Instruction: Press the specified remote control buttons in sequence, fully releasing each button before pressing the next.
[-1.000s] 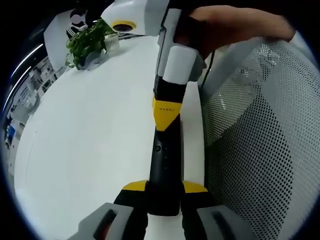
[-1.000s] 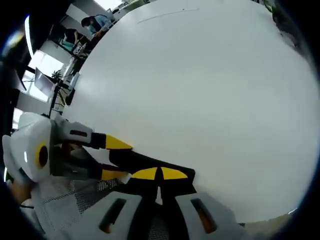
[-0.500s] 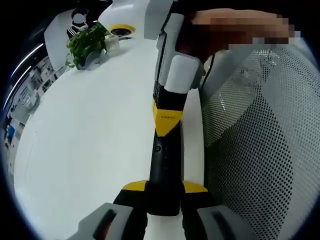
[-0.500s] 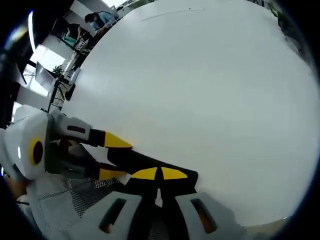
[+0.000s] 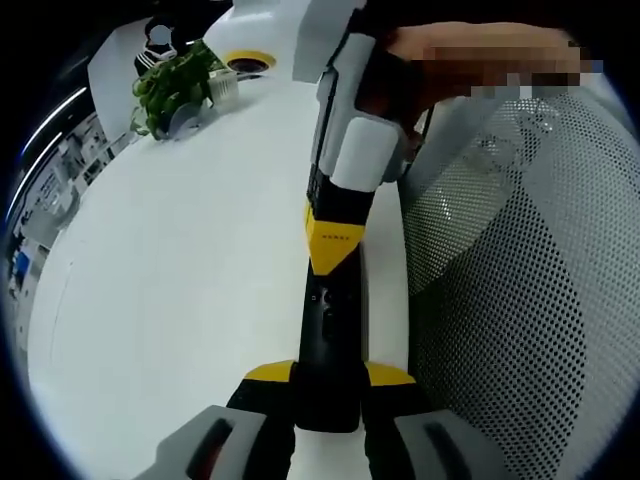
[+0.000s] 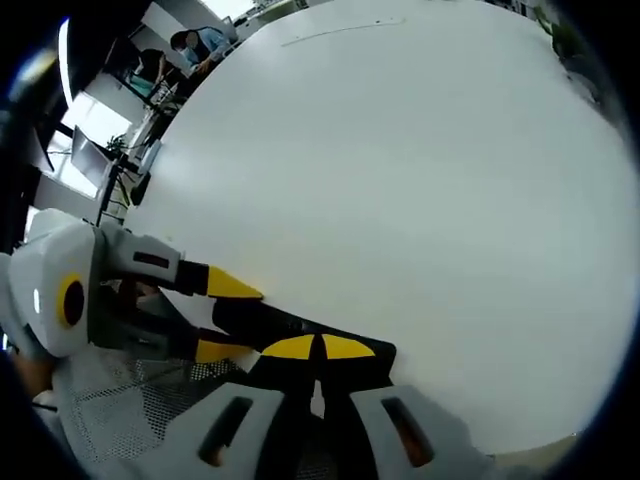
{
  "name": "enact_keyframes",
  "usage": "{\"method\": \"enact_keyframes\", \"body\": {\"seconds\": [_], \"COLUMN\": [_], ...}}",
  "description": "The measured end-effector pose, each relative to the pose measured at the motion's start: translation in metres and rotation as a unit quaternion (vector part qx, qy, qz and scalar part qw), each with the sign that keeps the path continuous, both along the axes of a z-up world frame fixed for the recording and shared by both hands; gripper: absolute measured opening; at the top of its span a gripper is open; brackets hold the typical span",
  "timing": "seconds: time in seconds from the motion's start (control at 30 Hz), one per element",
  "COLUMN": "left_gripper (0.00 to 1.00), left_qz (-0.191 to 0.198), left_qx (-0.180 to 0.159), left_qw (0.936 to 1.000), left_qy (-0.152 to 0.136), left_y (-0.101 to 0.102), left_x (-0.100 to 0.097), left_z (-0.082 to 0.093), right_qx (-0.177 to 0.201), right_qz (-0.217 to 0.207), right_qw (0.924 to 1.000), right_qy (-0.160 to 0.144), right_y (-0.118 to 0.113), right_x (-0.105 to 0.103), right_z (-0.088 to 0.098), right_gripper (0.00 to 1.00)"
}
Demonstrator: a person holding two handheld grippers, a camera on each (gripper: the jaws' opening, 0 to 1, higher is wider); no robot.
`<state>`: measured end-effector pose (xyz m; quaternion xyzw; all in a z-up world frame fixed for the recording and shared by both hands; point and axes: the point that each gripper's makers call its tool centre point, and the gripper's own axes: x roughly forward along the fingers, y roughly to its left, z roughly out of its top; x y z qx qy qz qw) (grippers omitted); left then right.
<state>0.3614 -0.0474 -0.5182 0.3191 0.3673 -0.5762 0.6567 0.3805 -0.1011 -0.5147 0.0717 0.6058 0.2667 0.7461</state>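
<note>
Left tool (image 5: 328, 385) clamped on near end of black remote (image 5: 327, 335), held over worktop (image 5: 170, 300) edge. Right tool (image 5: 335, 240), tips together, just ahead on remote's face; its yellow tip has slid nearer left tool since a second ago (reads as descent onto button, contact likely, press depth unclear). In right gripper view, right tool (image 6: 318, 350) tips meet over remote (image 6: 270, 325). Mesh chair (image 5: 520, 290) right of left tool. Potted plant (image 5: 178, 85) far ahead-left.
</note>
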Motion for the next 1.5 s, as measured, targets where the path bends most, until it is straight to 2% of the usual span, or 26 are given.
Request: {"method": "enact_keyframes", "body": {"seconds": [0.63,0.73,0.97,1.2,1.4,1.5], "left_gripper": [0.24,0.24,0.24,0.24,0.24,0.24], "left_qz": [0.001,0.000,0.001,-0.001,-0.002,-0.002], "left_qx": [-0.001,-0.002,-0.002,-0.001,0.000,0.001], "left_qw": [1.0000,1.0000,1.0000,1.0000,1.0000,1.0000], "left_qy": [-0.001,-0.001,-0.001,-0.002,-0.003,-0.003], "left_y": [0.000,0.000,0.000,0.000,0.000,0.000], "left_x": [-0.001,-0.001,0.000,0.000,-0.001,-0.001], "left_z": [0.000,0.000,0.000,0.000,0.000,0.000], "right_qx": [-0.006,0.005,0.020,0.006,0.005,-0.002], "right_qz": [0.015,0.009,0.002,0.025,0.025,0.034], "right_qw": [0.9998,0.9999,0.9995,0.9992,0.9993,0.9992], "right_qy": [0.010,0.004,0.025,0.030,0.028,0.019], "right_y": [0.002,0.004,0.007,0.008,0.007,0.008], "right_x": [-0.003,0.001,-0.003,-0.009,-0.009,-0.011], "right_z": [0.002,0.007,0.006,0.001,0.001,0.002], "right_gripper": [0.00,0.00,0.00,0.00,0.00,0.00]}}
